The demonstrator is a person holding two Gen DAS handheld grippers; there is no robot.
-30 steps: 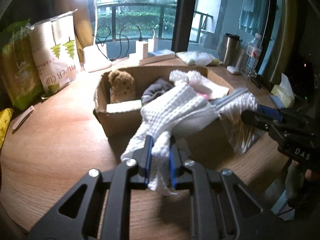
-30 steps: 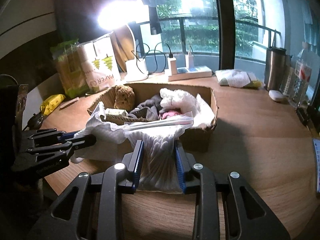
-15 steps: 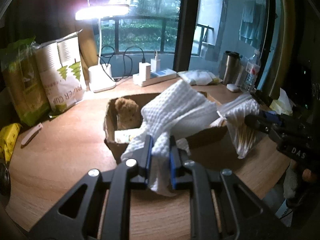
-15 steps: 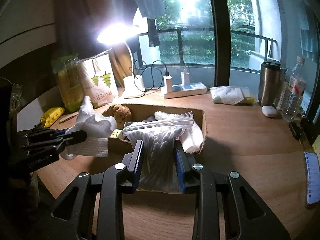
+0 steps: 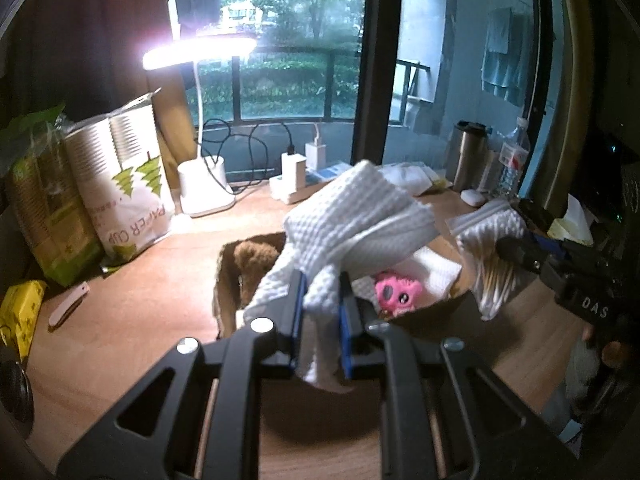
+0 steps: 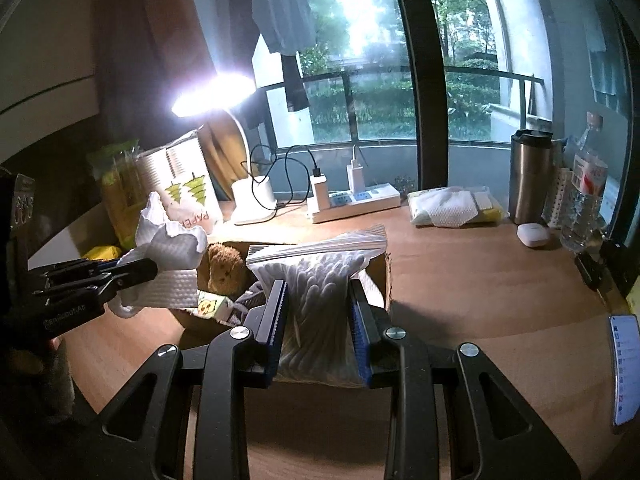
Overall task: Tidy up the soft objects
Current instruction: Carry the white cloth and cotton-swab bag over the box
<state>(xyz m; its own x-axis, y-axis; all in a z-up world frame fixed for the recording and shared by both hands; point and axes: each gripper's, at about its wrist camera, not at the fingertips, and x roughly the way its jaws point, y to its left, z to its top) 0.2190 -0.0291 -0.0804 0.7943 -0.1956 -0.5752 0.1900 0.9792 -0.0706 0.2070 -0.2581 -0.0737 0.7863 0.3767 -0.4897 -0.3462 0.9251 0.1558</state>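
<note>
My left gripper (image 5: 320,300) is shut on a white waffle-weave cloth (image 5: 356,216) and holds it in the air above the near side of the cardboard box (image 5: 224,280). It also shows at the left of the right wrist view (image 6: 144,270), with the cloth (image 6: 172,256) in it. My right gripper (image 6: 318,308) is shut on a clear zip bag of cotton swabs (image 6: 320,276), held above the box's near right corner; the bag also shows in the left wrist view (image 5: 490,248). In the box lie a brown plush (image 6: 222,266), a pink plush (image 5: 398,294) and white cloth.
A lit desk lamp (image 5: 204,192), a paper-cup pack (image 5: 128,188), a power strip with chargers (image 6: 352,200), a steel tumbler (image 6: 530,176), a water bottle (image 6: 584,200) and a bagged cloth (image 6: 452,206) line the table's back. A phone (image 6: 624,368) lies at the right edge.
Both grippers have risen and pulled back from the box, each with its load. The box now looks smaller and lower, and the pink plush inside shows.
</note>
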